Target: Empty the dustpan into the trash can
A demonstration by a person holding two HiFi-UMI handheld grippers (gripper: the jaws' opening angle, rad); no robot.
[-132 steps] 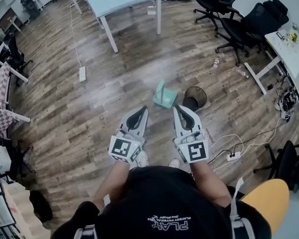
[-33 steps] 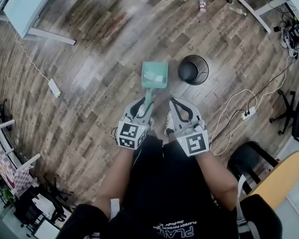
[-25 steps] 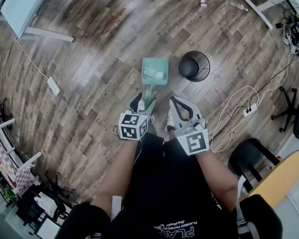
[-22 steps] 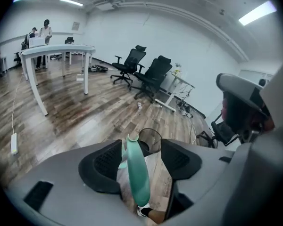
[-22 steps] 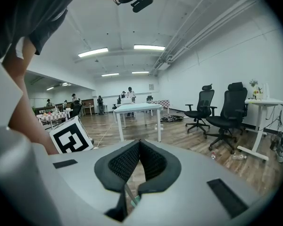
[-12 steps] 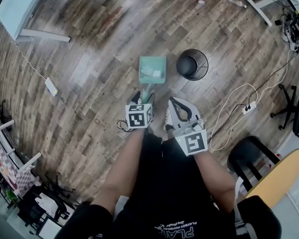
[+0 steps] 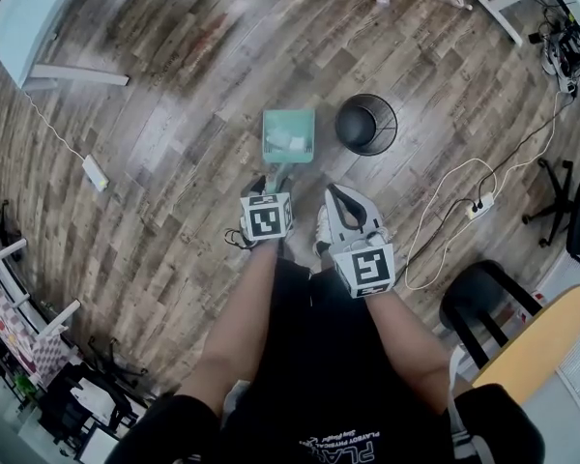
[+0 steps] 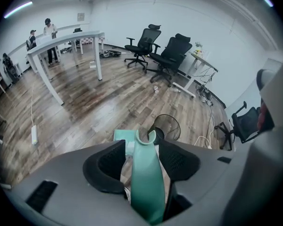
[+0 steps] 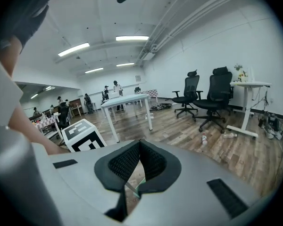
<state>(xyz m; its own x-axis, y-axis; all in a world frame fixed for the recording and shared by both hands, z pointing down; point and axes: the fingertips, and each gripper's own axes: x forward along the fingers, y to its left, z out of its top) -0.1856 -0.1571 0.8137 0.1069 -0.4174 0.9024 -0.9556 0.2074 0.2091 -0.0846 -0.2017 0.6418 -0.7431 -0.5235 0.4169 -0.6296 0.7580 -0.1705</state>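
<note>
Nothing dumped yet. Dustpan [image 7: 288, 135], scraps inside, sits just left of trash can [image 7: 365, 124]. Left tool [image 8: 142, 150] jaws have just been closing round handle [image 8: 146, 187], not yet clamped. Right tool [image 9: 139, 149] clenched, empty.

You stand on a wood-plank floor [image 7: 174, 85]; a white table [image 8: 66, 39], black office chairs [image 8: 172, 55], white walls, ceiling strip lights [image 9: 73, 49].

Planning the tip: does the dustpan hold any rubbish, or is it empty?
Not empty: the head view shows pale scraps lying in the dustpan, which sits beside the trash can.
</note>
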